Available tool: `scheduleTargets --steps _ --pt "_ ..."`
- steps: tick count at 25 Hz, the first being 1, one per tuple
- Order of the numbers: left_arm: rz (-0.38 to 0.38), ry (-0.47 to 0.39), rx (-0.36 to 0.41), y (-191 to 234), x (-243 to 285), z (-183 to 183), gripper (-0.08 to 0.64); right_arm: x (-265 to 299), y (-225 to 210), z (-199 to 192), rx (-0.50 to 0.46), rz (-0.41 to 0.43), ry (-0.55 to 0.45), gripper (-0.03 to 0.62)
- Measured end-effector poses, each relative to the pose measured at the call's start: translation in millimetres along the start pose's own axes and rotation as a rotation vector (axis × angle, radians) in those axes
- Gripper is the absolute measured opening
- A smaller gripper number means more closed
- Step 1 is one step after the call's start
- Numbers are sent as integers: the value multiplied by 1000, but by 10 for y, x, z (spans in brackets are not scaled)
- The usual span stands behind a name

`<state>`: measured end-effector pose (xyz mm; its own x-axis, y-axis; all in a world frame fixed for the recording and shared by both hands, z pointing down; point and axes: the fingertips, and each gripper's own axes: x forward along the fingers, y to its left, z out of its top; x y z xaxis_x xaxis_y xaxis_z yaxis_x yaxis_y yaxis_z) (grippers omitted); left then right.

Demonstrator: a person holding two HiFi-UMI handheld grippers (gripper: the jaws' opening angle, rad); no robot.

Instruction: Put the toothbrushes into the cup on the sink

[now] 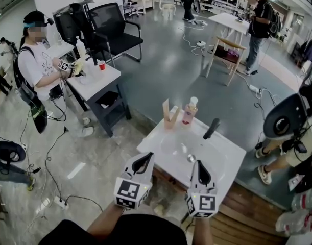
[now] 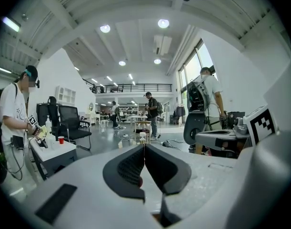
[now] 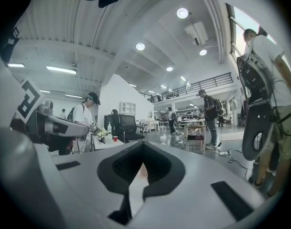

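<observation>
The light grey left gripper [image 1: 145, 160] and the light grey right gripper [image 1: 200, 166] have black jaw pads, and each one carries a cube with black-and-white square markers [image 1: 128, 190]. The rectangular sink top [image 1: 161, 144] is white, and its lever tap [image 1: 212, 128] is black. The plastic bottle [image 1: 189, 114] is pink with a white cap. The cup [image 1: 170, 117] is pale tan. The smooth floor [image 1: 161, 70] is grey-blue.

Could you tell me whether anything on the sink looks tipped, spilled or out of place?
Nothing stands out. The cup and the pink bottle stand upright at the back edge of the sink, left of the black faucet.
</observation>
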<state>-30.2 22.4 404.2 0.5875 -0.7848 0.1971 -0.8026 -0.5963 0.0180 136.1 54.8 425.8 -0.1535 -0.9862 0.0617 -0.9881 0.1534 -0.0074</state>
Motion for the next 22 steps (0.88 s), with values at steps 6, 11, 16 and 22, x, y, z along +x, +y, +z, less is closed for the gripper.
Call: scheduleTargets --steps 6,11,16,22 --pt "3 3 -1 -25 24 -23 5 -3 -39 -30 4 3 -1 -3" --pt "4 6 4 -12 31 -19 5 15 -28 23 -4 1 -4 -3" --pt "4 5 4 0 48 -23 6 38 -7 13 -3 9 1 -3" --pt "5 7 4 12 51 -12 5 52 -27 -9 2 6 -10 -3"
